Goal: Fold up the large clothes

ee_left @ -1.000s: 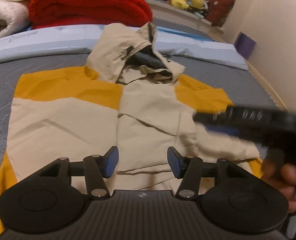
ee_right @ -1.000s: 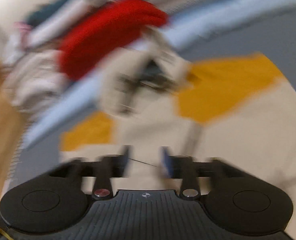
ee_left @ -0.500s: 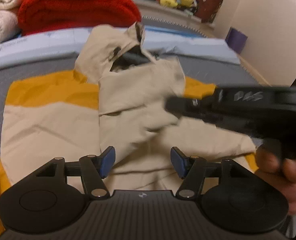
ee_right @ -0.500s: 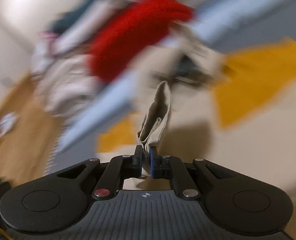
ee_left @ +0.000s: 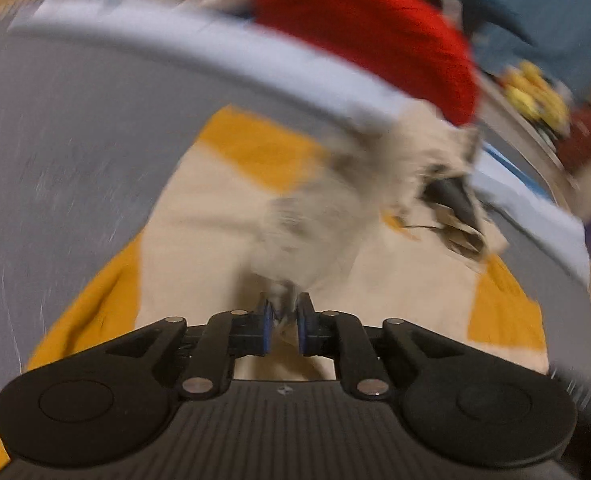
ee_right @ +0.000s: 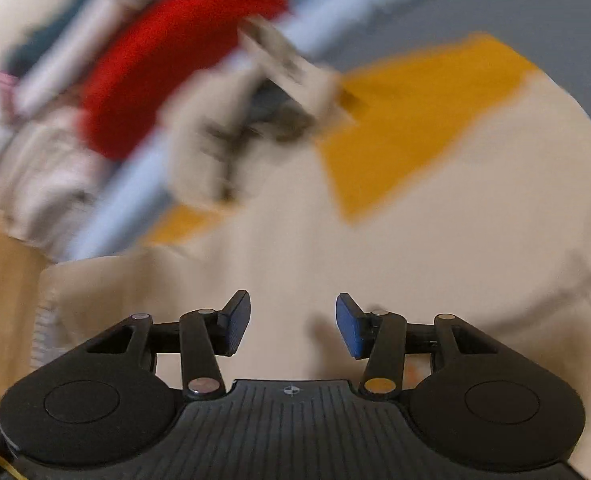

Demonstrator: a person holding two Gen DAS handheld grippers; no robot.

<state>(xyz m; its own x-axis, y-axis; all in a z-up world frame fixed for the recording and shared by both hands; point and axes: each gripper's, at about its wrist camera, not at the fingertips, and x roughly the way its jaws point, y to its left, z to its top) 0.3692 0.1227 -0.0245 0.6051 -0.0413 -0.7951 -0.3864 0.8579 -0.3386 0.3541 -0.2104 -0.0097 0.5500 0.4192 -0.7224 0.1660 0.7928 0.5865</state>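
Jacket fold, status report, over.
Left gripper shut on beige jacket fabric, lifting it. Right gripper open, empty, over jacket. Nothing in the way.

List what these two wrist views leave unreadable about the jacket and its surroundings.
- Left wrist: the beige fold clamped in the left gripper is motion-blurred; which part of the jacket it is stays unclear.
- Right wrist: hood smeared.
- Both: red blanket blurred; jacket hem hidden behind gripper bodies.

Beige jacket (ee_left: pixel 223 220) with mustard-yellow panels, dark lining inside the hood (ee_left: pixel 447 192). Grey quilted bed (ee_left: pixel 75 140), pale blue edge. Bright red blanket (ee_left: pixel 371 36) behind. Black hand-held gripper (ee_right: pixel 293 326), blue pads (ee_right: pixel 347 330).
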